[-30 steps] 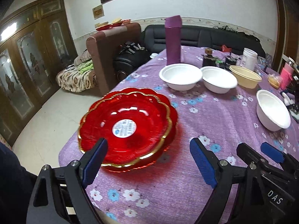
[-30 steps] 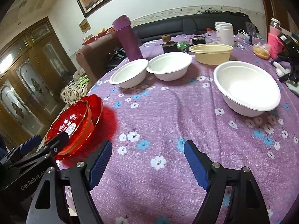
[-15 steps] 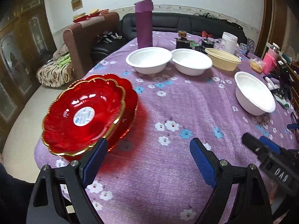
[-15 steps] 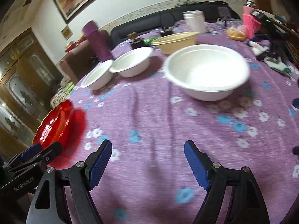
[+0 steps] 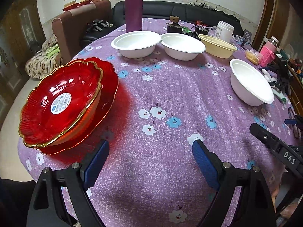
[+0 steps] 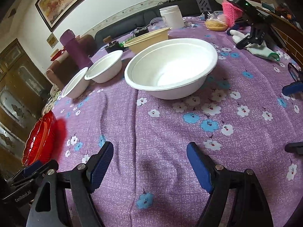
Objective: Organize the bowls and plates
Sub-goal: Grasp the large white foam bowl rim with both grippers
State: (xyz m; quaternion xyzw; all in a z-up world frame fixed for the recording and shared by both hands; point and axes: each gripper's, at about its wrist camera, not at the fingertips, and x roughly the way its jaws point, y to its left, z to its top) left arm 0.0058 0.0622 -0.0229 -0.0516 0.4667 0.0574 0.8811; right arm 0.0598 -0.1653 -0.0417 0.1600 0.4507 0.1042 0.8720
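Closer now: smooth white bowl point(image 6: 170, 71) | glossy scalloped red plates point(image 5: 62, 104) | both tools apart, empty

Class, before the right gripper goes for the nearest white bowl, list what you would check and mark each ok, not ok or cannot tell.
1. Right gripper open, nothing between its fingers: ok.
2. Left gripper open and empty: ok.
3. Nearest white bowl upright and empty: ok.
4. Cloth between right gripper and bowl free of objects: ok.
5. Red plates already stacked: ok.
6. Bowl's weight or slipperiness: cannot tell.
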